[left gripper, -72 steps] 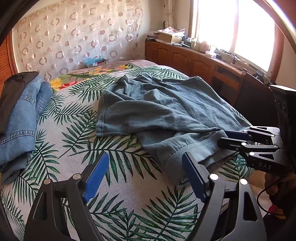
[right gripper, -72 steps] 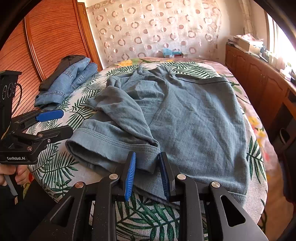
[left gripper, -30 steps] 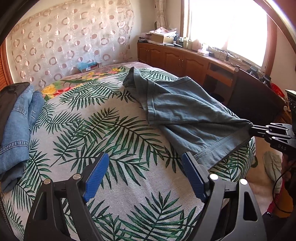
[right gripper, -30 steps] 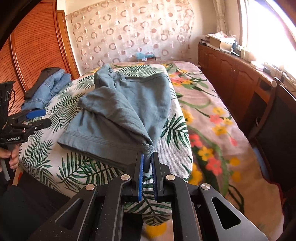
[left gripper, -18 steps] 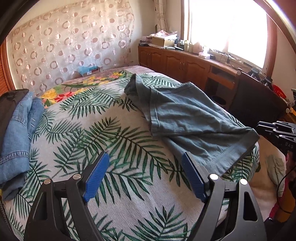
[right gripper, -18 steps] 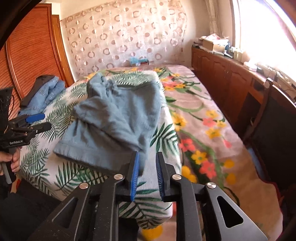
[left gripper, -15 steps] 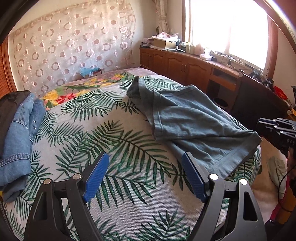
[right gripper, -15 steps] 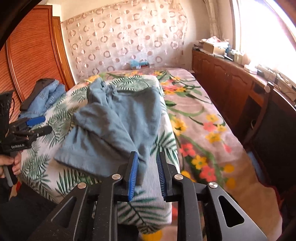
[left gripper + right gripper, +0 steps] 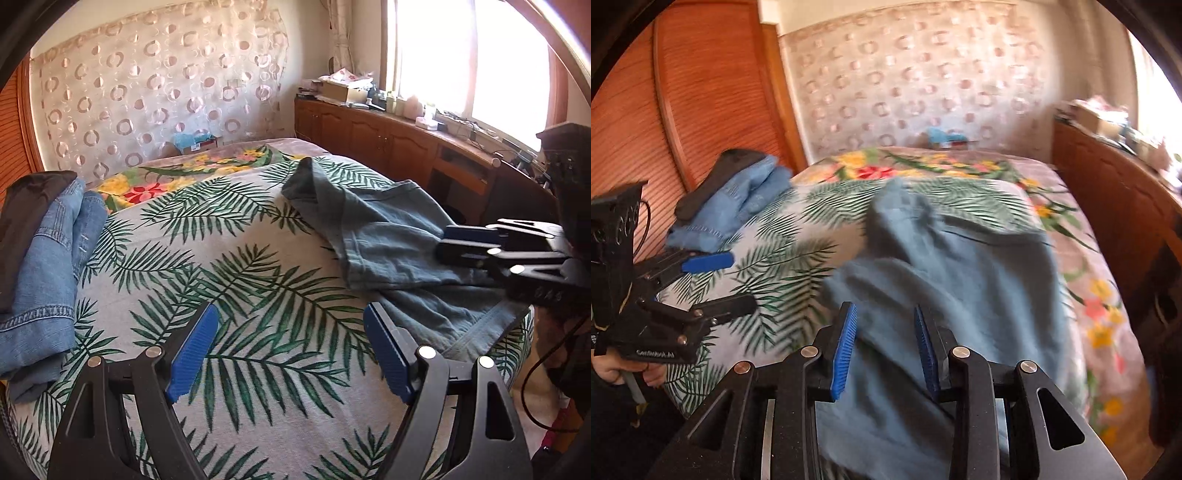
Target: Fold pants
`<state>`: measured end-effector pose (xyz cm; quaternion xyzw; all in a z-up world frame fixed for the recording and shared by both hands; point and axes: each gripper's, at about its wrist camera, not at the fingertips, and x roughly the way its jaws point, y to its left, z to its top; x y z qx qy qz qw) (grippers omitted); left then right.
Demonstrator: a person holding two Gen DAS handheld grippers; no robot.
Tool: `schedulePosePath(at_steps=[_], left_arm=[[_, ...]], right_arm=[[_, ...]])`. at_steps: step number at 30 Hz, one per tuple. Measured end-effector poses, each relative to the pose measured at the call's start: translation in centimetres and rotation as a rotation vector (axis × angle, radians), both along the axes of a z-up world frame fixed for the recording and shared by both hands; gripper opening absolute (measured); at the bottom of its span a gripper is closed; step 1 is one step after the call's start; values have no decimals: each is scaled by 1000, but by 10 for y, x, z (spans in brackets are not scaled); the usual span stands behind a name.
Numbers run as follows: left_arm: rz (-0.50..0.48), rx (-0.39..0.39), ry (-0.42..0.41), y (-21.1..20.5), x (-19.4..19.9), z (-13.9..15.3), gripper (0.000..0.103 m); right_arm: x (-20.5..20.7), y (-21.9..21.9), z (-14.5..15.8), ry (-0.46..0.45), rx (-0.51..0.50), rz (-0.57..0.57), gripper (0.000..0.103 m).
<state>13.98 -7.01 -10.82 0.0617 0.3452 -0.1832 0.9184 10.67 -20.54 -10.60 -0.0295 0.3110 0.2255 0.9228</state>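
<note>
Grey-blue pants (image 9: 388,236) lie crumpled along the right side of the leaf-print bed (image 9: 229,266); a hem hangs near the bed's edge. My left gripper (image 9: 290,350) is wide open over bare bedspread, left of the pants, with nothing between its fingers. In the blurred right wrist view my right gripper (image 9: 886,345) hovers over the pants (image 9: 960,280) with its jaws opening. The cloth shows through the gap and the pads do not press on it. The right gripper (image 9: 443,242) reaches in over the pants from the right. The left gripper (image 9: 738,282) sits at the bed's left edge, held by a hand.
Folded blue jeans with a dark garment (image 9: 44,258) are stacked at the bed's left side. Wooden cabinets (image 9: 369,136) run under the window on the right. A wooden wardrobe (image 9: 683,110) stands on the left, and a dark chair (image 9: 517,199) beside the bed.
The right gripper dragged the pants to the bed's right side, let go of the hem, spread its jaws and swung back over the pants. The left gripper stayed open, shifting slightly.
</note>
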Motion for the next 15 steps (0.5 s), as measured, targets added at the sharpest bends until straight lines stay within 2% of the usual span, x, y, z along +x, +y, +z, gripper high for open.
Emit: schedulePosePath(at_steps=[6, 15], left_arm=[[24, -14, 4, 11, 2, -1, 82], [38, -19, 8, 19, 3, -2, 82]], right_arm=[[22, 24, -11, 56, -41, 79, 33], [46, 32, -6, 86, -81, 80, 33]])
